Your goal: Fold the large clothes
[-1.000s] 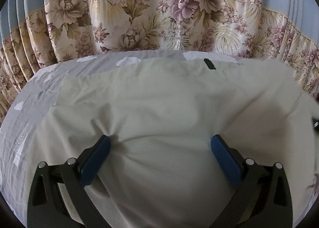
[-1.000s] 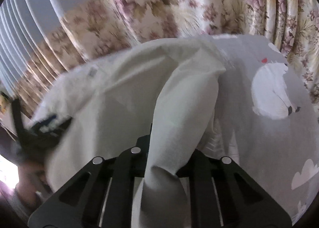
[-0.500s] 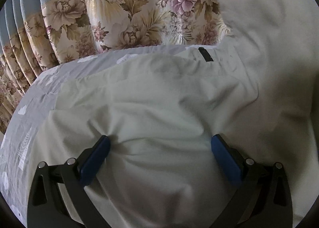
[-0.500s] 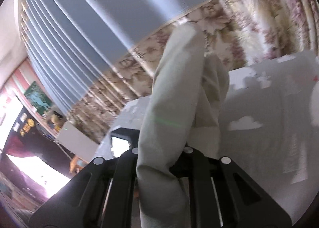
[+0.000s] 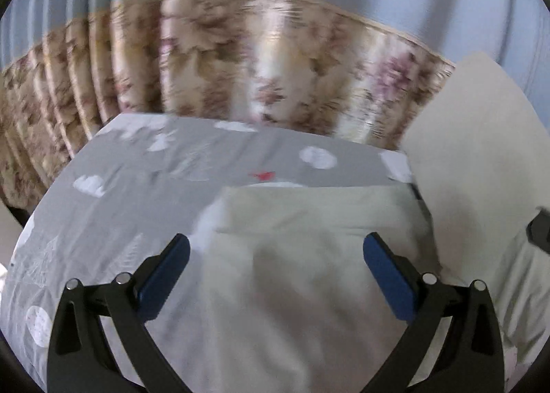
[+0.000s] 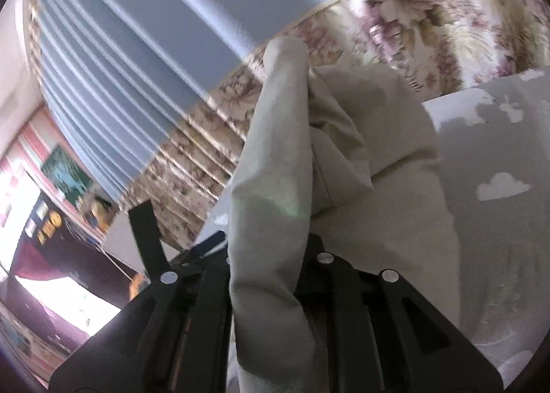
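A pale cream garment (image 5: 309, 272) is seen lying on a bed covered by a grey sheet (image 5: 144, 187) printed with white clouds and a small red mark. In the left wrist view, the left gripper (image 5: 275, 262) is held low over the garment, its blue-padded fingers (image 5: 165, 272) spread wide with nothing pinched between them; the cloth lies flat beneath and between the two pads, and a folded edge of it runs straight across just ahead of them. At the right of that view a raised panel of the same garment (image 5: 471, 152) is lifted above the bed, and a dark part of the other tool is glimpsed at the right edge. In the right wrist view, the right gripper (image 6: 271, 276) is seen with its fingers pressed together on a thick bunch of the garment (image 6: 275, 169), which rises from between the black arms and drapes away down to the right onto the sheet (image 6: 498, 152). The fingertips themselves are hidden by the cloth. Behind the bed a curtain (image 5: 275, 66) hangs, blue above and floral below. Both views are blurred. At the left of the right wrist view part of a room with a bright patch is seen, too smeared for detail.
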{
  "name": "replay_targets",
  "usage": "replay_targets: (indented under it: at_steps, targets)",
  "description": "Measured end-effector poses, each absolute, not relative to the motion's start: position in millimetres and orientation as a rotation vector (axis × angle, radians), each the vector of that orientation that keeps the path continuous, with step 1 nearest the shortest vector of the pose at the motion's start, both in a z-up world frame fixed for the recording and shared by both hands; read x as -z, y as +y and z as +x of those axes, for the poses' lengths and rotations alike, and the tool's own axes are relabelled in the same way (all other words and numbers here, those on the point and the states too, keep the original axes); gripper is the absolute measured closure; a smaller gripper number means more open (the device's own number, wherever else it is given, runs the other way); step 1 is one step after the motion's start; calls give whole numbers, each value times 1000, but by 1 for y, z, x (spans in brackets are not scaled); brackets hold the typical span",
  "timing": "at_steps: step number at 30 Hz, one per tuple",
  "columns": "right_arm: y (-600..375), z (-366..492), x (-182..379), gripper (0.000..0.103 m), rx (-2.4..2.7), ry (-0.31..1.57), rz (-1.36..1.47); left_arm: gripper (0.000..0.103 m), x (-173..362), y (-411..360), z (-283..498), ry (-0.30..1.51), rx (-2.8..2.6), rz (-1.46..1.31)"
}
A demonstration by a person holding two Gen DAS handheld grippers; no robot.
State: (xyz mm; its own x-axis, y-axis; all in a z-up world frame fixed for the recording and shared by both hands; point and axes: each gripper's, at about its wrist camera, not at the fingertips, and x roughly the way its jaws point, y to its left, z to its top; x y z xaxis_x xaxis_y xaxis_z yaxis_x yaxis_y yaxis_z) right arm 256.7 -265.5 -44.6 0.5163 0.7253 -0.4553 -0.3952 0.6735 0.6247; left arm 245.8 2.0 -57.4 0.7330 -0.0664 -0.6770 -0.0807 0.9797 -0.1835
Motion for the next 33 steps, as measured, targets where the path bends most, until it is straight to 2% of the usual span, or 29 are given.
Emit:
replay_targets:
  at_steps: [5,9,12,13,14,15,16,17,22,24,27,33]
  targets:
    - [-207,254,66,92,-682,797,363,2,77,62,233,743,-23,-396]
    - [-166,252,95,91,-631,807,224,2,58,81,220,679,-30,-387]
    - [-140,243,116,82,-580,782,74,2,57,88,216,674,-20,-398]
    - [-136,241,118,73,-577,774,45,2,60,88,217,682,-10,-407]
    - [-130,236,119,55,-600,755,21,2,64,88,221,701,-4,-411]
    - [-128,233,119,45,-630,746,13,2,65,88,221,707,-2,-409]
    - [-124,227,115,25,-670,738,2,2,64,86,220,704,-2,-403]
    - [-125,223,111,14,-688,731,-1,2,63,86,219,699,-1,-405]
    - [-161,189,62,8,-720,615,43,2,51,86,213,657,13,-404]
    - [-199,178,35,4,-685,537,92,2,44,77,211,649,42,-391]
    - [-248,174,9,3,-578,451,99,2,37,48,211,649,120,-346]
    - [-326,202,22,3,-405,451,208,2,47,-24,223,688,170,-203]
